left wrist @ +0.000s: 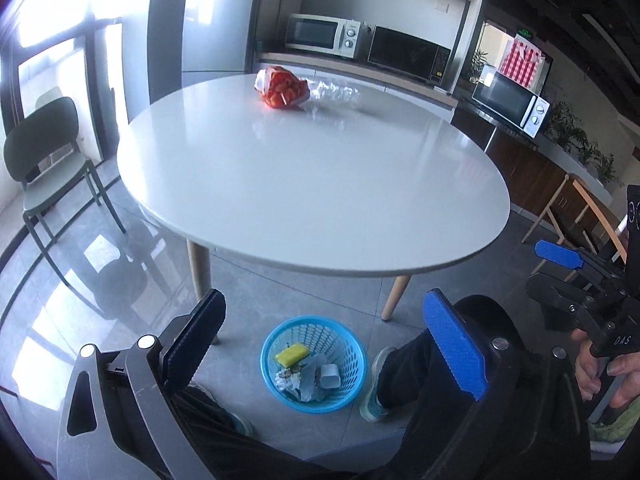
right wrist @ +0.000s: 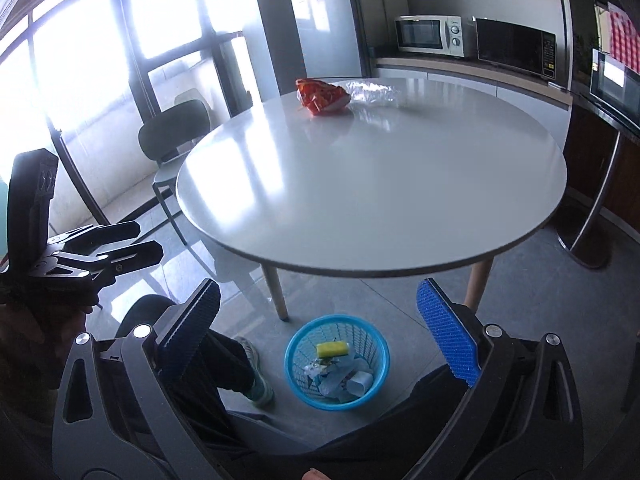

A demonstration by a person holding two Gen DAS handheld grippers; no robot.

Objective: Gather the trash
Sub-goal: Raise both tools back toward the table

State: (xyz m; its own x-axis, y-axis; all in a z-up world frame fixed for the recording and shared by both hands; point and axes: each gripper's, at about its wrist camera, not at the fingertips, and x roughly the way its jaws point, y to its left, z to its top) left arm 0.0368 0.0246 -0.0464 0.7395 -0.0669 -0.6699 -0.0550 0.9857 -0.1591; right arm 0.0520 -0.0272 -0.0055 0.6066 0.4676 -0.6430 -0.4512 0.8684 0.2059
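Both tools (left wrist: 324, 344) (right wrist: 320, 336) agape, seemingly empty

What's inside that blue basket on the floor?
The blue basket holds a yellow sponge, a small white cup and crumpled wrappers. Whatever lies beneath them is covered.

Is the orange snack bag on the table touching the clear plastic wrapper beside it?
Cannot tell. In both wrist views the orange snack bag and the clear plastic wrapper meet with no visible gap, but the wrapper is transparent and far away, so contact is not plain.
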